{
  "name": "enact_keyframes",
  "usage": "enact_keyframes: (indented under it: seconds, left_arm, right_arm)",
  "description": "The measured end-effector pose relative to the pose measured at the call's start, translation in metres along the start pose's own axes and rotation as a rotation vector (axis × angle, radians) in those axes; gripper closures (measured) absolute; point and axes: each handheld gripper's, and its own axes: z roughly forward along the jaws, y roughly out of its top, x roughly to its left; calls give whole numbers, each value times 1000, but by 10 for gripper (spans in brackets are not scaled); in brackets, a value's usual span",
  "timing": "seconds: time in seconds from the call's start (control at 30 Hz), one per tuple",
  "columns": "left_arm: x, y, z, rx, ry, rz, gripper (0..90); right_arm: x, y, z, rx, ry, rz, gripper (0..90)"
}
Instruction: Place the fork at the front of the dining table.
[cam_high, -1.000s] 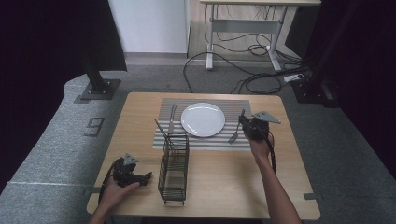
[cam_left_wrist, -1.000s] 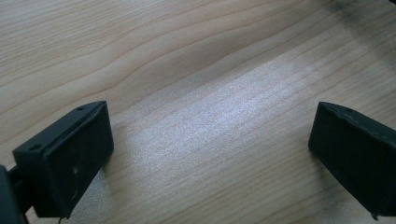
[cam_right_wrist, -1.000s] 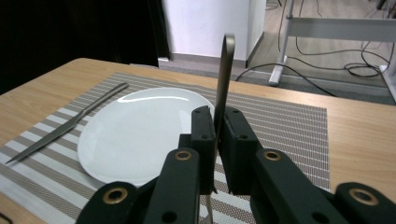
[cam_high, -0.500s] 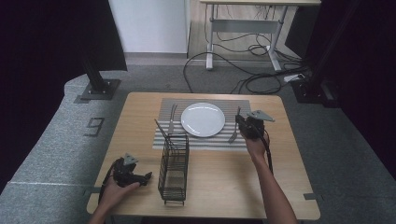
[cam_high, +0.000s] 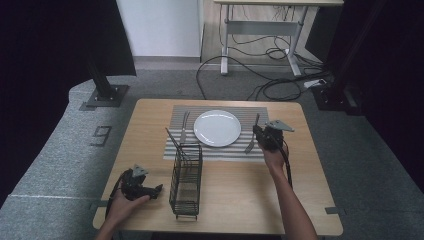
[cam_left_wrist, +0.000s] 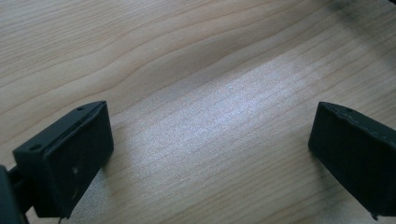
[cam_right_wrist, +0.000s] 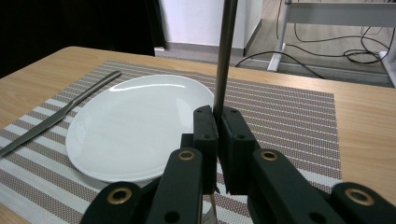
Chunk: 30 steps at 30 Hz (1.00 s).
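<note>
Where the table's near edge meets the person's forearms: left gripper, low over bare wood at the near left corner, jaws wide apart, nothing between them. Black wire caddy, upright just beside it. Farther on, right gripper, jaws clamped on a fork at the striped placemat's right edge. White plate, centred on the mat. Knife, lying left of the plate.
</note>
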Motion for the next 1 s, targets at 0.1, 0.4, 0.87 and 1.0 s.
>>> enact_keyframes:
  seconds: [0.1, 0.4, 0.87, 1.0]
  left_arm:
    - [0, 0, 0, 0, 0, 0, 0]
    - [0, 0, 0, 0, 0, 0, 0]
    - [0, 0, 0, -1, 1, 0, 0]
    - [0, 0, 0, -1, 1, 0, 0]
  right_arm:
    - [1, 0, 1, 2, 4, -2, 855]
    - [3, -2, 4, 12, 1, -20, 856]
    - [5, -9, 13, 49, -15, -36, 855]
    - [4, -14, 14, 52, -18, -30, 855]
